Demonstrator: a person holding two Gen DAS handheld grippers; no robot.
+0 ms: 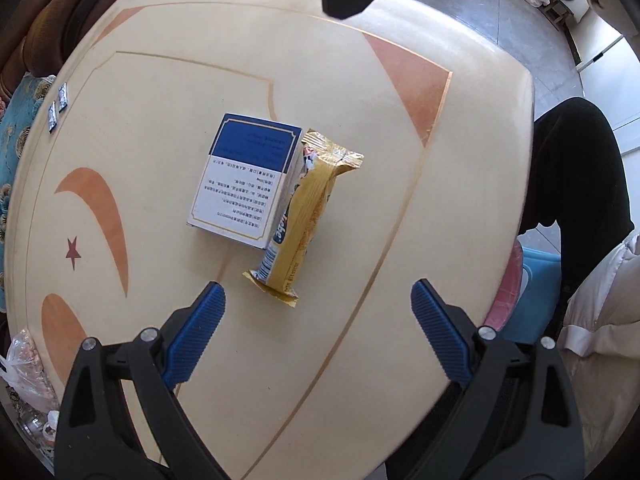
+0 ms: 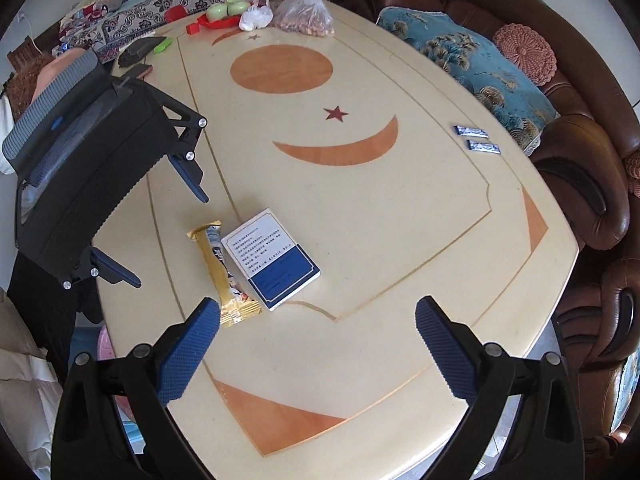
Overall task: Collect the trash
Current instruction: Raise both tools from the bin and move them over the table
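Observation:
A gold snack wrapper (image 1: 307, 216) lies on the cream table (image 1: 360, 92) against a blue-and-white box (image 1: 246, 184). My left gripper (image 1: 318, 300) is open, hovering just short of the wrapper's near end. In the right wrist view the wrapper (image 2: 224, 270) and box (image 2: 272, 258) lie ahead, and my right gripper (image 2: 316, 316) is open above the table, its left pad near the wrapper's end. The left gripper (image 2: 172, 240) shows there from the side, open. Two small blue sachets (image 2: 476, 138) lie near the far table edge; they also show in the left wrist view (image 1: 57, 106).
A brown sofa (image 2: 580, 184) with a blue cushion (image 2: 468, 56) runs along one side. Bags (image 2: 306, 12), a jar, a red tray with green items (image 2: 224, 12) and dark objects (image 2: 138, 52) crowd the far end. A pink-and-blue bin (image 1: 528, 284) stands beside the table.

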